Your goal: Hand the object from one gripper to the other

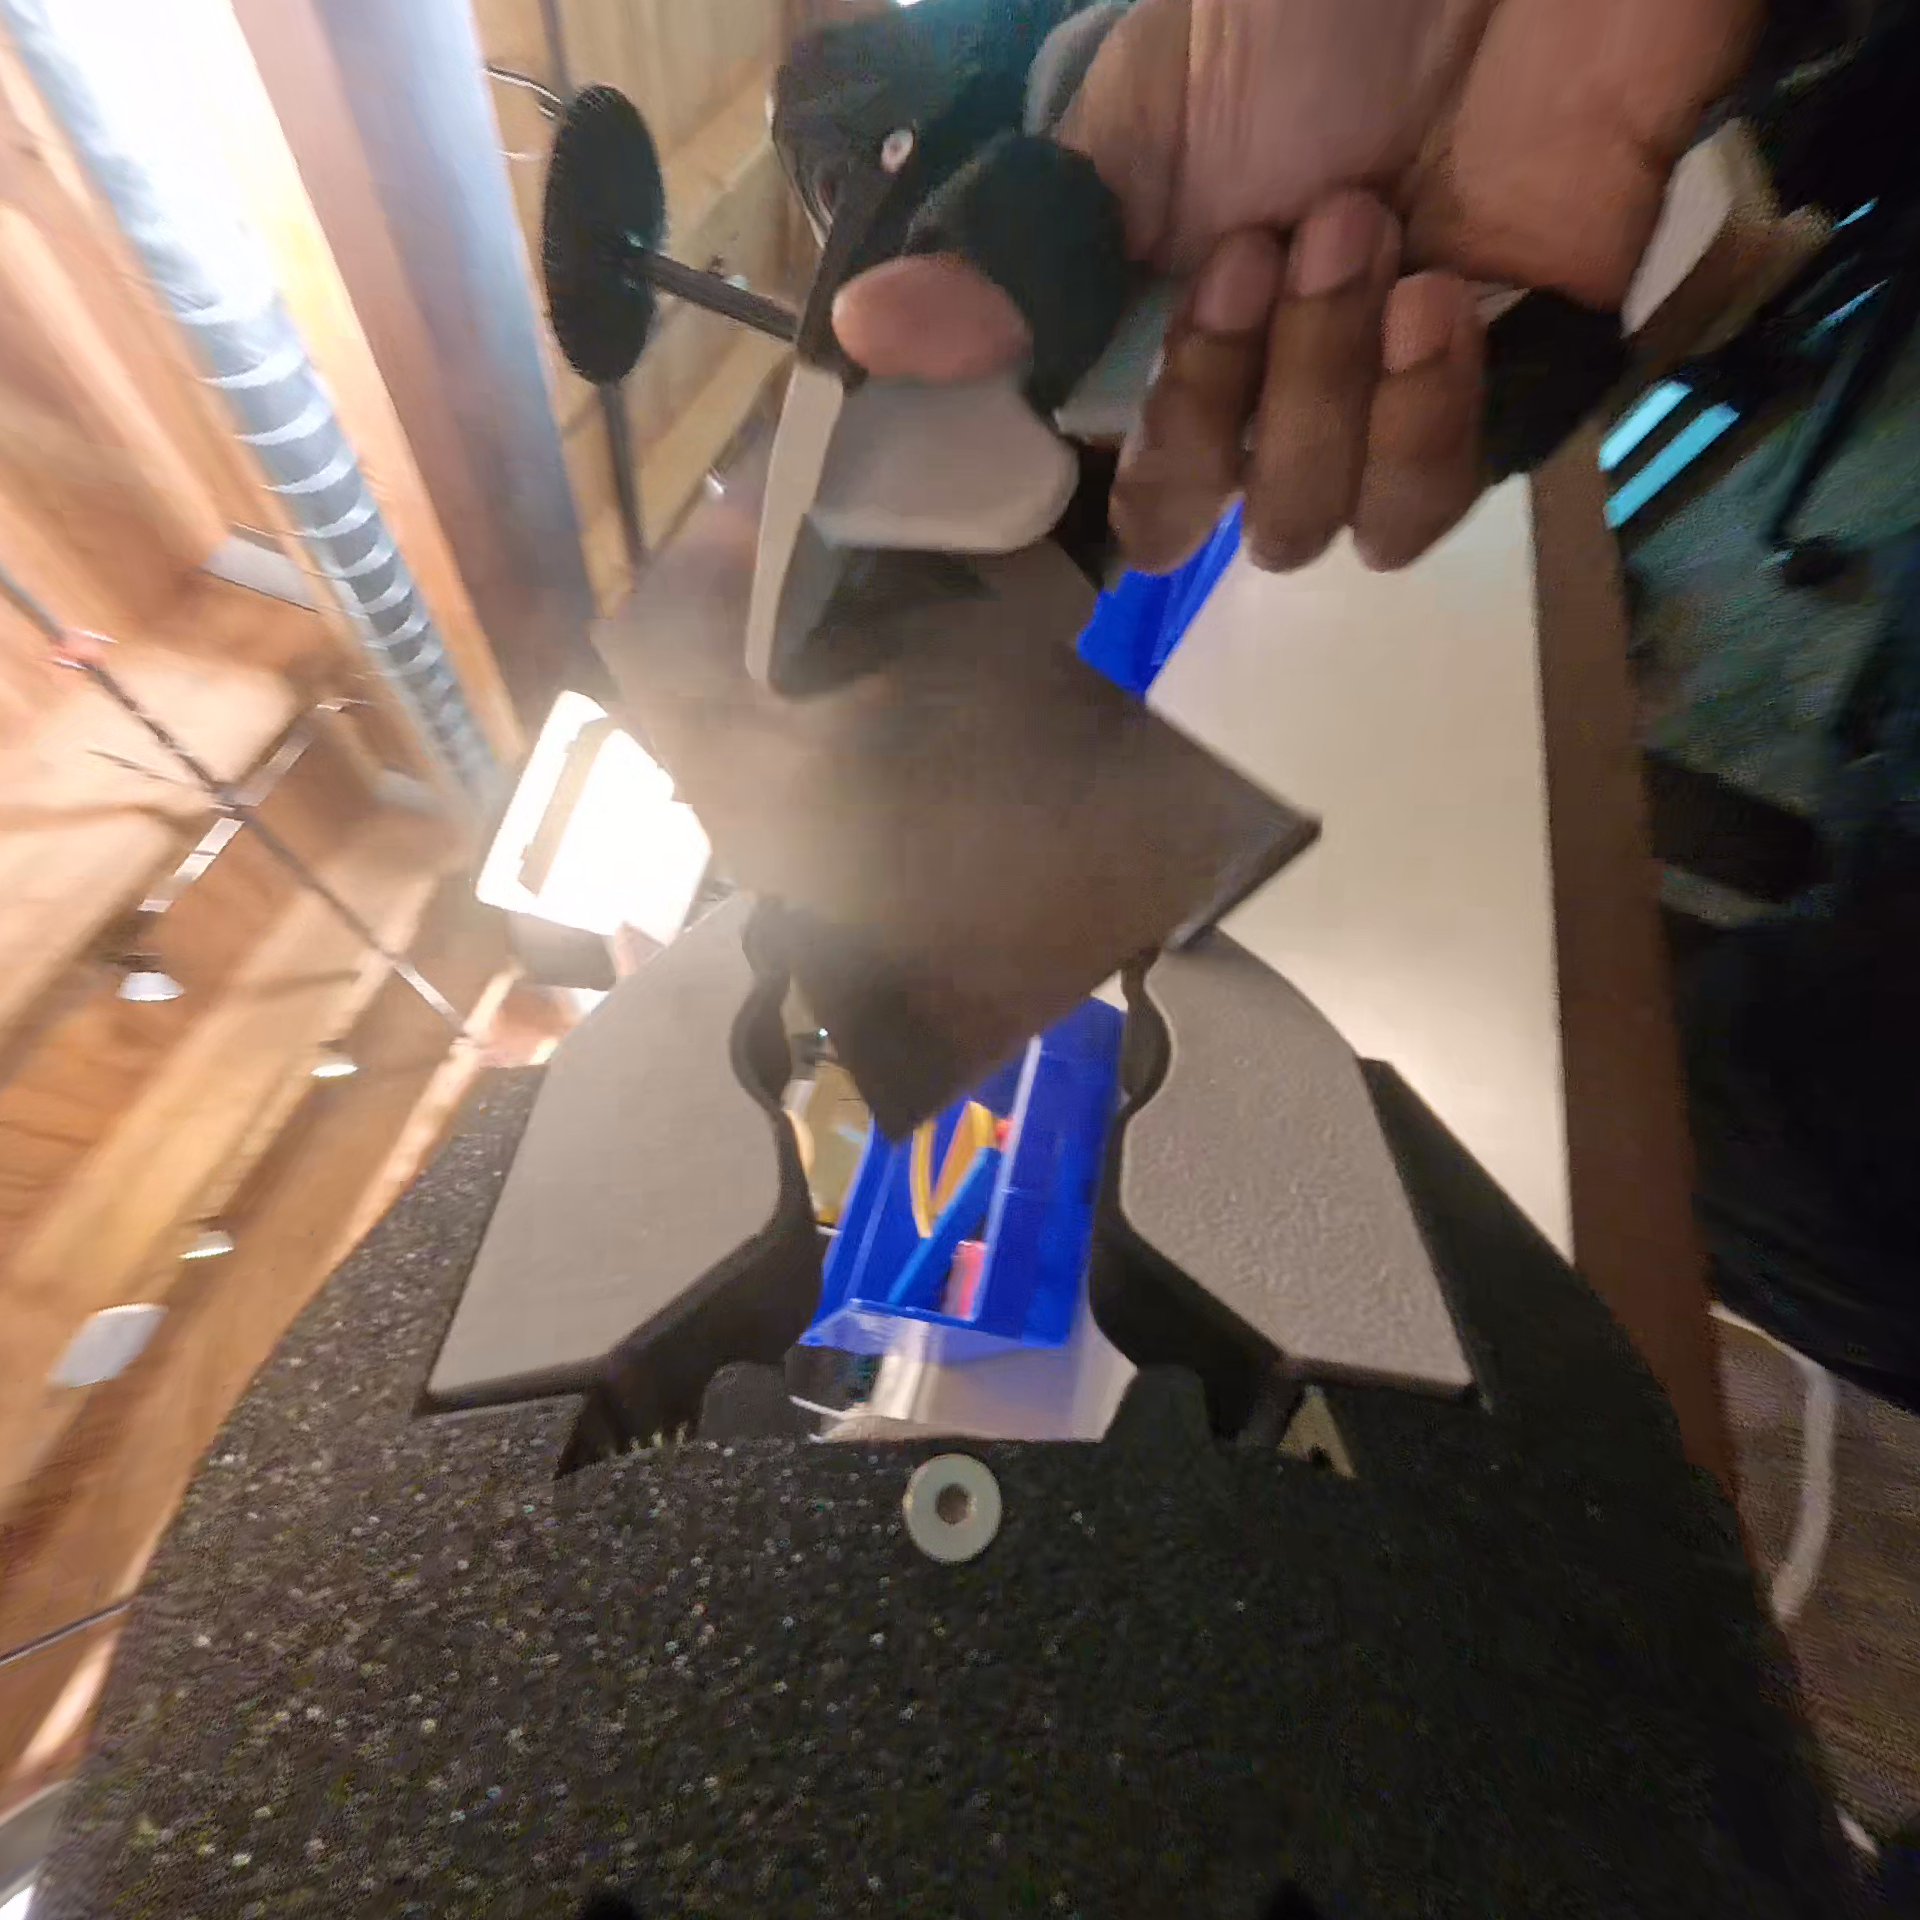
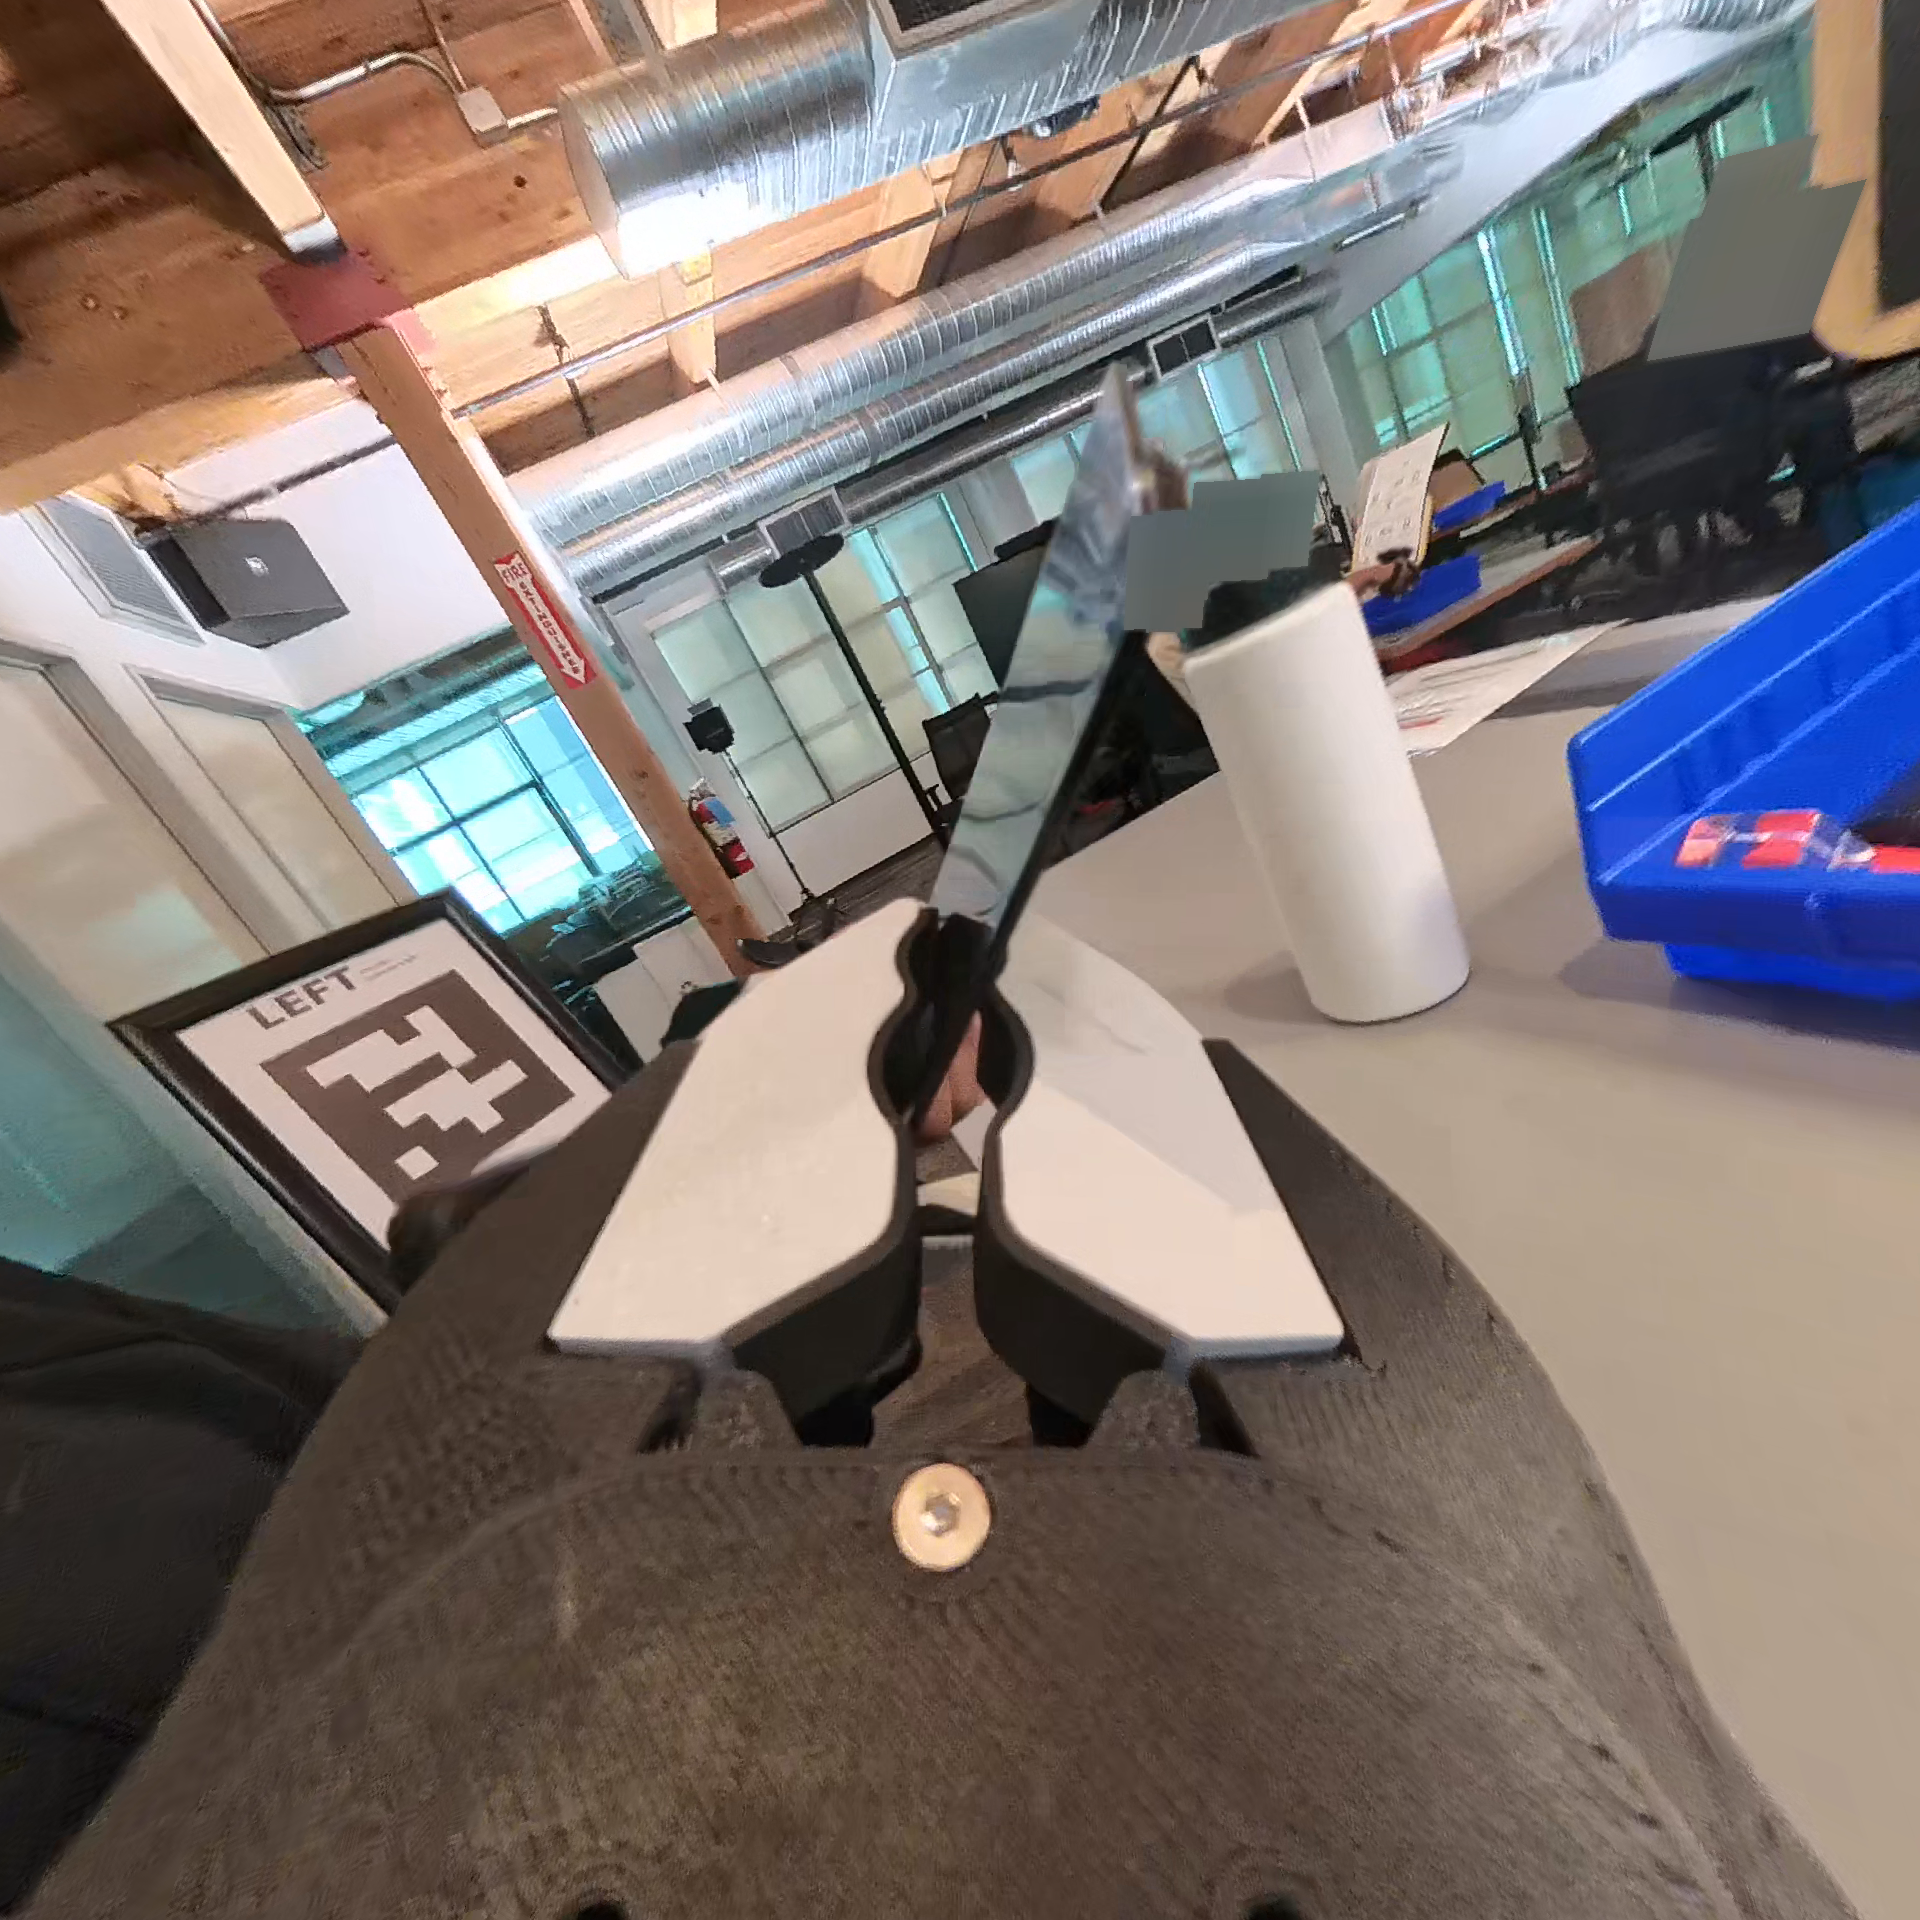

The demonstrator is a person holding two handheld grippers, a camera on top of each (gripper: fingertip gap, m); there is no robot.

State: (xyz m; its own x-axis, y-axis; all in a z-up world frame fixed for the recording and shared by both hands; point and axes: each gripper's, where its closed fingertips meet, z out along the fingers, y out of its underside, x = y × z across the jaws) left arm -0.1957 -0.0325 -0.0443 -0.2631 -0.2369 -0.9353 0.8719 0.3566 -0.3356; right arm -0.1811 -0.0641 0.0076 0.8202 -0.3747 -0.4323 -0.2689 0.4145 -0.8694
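Dark and glossy, the thin flat plate (image 2: 1039, 686) is the object being passed, and it sits clamped edge-on in the right claw (image 2: 951, 997), rising from the fingertips toward one o'clock in the right wrist view, with the grey desk (image 2: 1558, 1195) below and to the right. In the left wrist view the same plate (image 1: 935, 831) hangs as a blurred brown diamond, its upper corner pinched by the other claw at twelve o'clock, which a person's hand (image 1: 1351, 260) grips; its lower corner dips between the fingers of the left claw (image 1: 951, 1029), which stand apart and do not appear to touch it. The handover looks midway: the receiver is placed but has not closed. The main risk is timing; if the right claw lets go before the left closes, the plate would likely fall toward the blue bin (image 1: 956, 1226) seen through the gap at six o'clock. The smooth faces look slippery, so a pinch on that lower corner alone could let the plate pivot or slide out. Blur suggests motion, and closing while the plate swings could catch an edge and twist it. The white cylinder (image 2: 1320, 800) at two o'clock stands well apart.
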